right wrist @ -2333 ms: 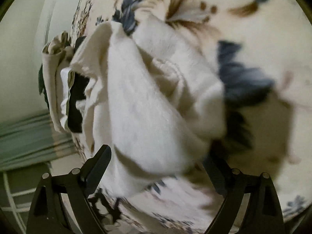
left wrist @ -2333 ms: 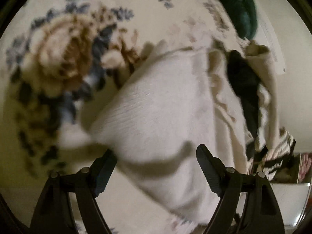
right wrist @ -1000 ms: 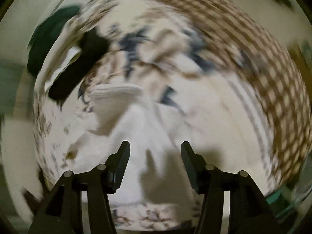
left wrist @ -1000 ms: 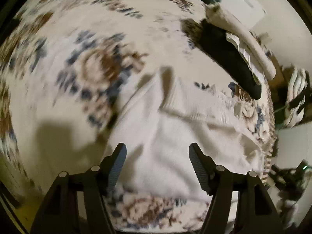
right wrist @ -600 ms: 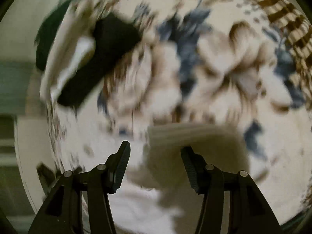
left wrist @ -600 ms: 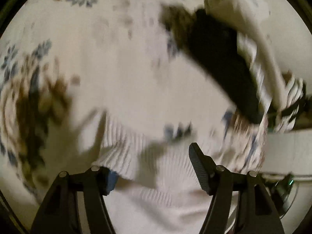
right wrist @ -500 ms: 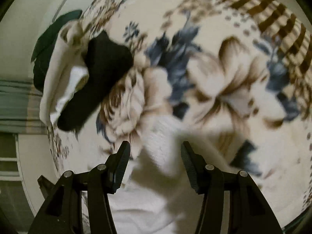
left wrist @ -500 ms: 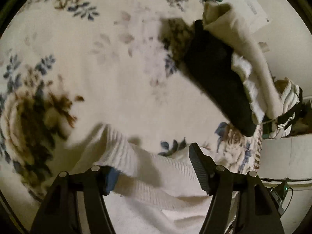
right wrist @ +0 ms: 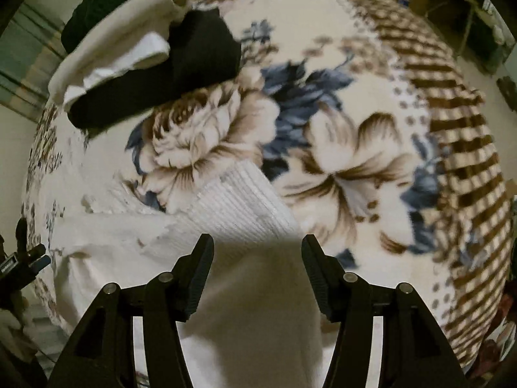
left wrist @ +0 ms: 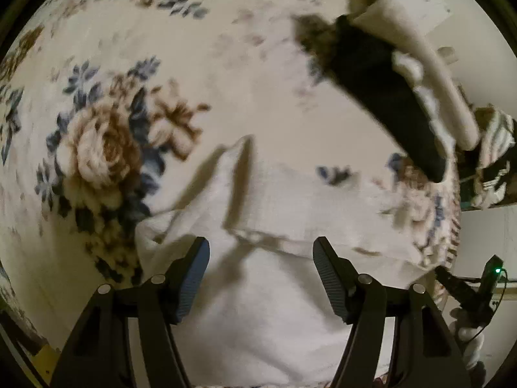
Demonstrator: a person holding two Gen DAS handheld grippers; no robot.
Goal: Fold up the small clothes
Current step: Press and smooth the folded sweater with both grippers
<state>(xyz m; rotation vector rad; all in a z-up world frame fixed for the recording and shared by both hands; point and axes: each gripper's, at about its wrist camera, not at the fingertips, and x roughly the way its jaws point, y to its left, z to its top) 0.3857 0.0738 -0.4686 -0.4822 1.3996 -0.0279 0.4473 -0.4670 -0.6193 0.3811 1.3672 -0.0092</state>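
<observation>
My left gripper (left wrist: 260, 274) and right gripper (right wrist: 257, 270) hung spread wide, holding nothing, above the white knit garment (right wrist: 239, 207) on the floral blanket (right wrist: 339, 135).

Your left gripper (left wrist: 261, 266) stands with its jaws parted over the knit garment (left wrist: 274, 291), which lies on the floral blanket (left wrist: 200, 74) and runs beneath and between both jaws. A raised fold sits just ahead of the left jaw. The stack of folded clothes (left wrist: 387, 97) lies well ahead, to the right. Your right gripper (right wrist: 257, 263) likewise straddles the garment (right wrist: 239, 307), its ribbed edge just ahead between the jaws; the stack (right wrist: 155, 64) lies ahead-left.
</observation>
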